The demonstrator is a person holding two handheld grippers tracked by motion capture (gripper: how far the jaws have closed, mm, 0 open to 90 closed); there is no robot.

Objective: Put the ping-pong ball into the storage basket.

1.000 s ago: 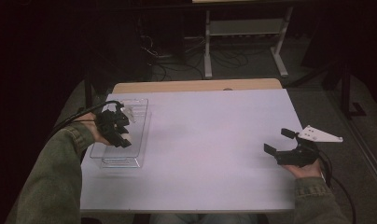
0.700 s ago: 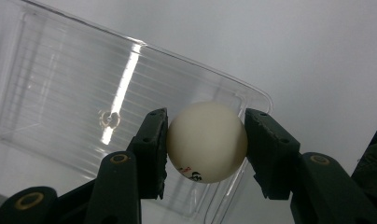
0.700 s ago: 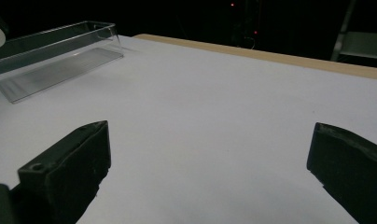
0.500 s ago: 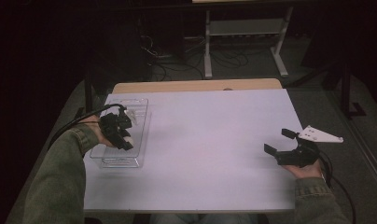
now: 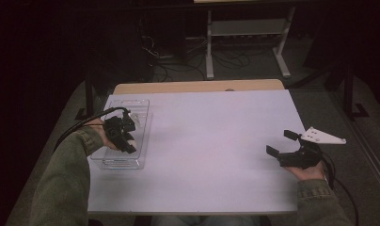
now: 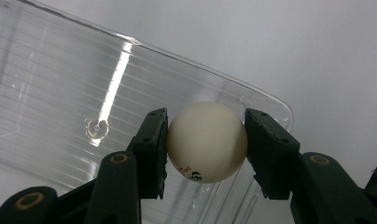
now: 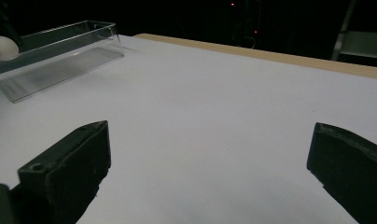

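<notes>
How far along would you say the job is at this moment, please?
Done: the left gripper has clamped the white ball. In hand: it holds the ball over the clear tray. Left, probably: releasing or carrying it. The right gripper waits open over the table.

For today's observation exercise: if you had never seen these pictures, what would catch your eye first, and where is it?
First, the white ball clamped between the left gripper's jaws, over the clear tray at the table's left side. Next, the right gripper, open with nothing in it, at the table's right edge.
</notes>
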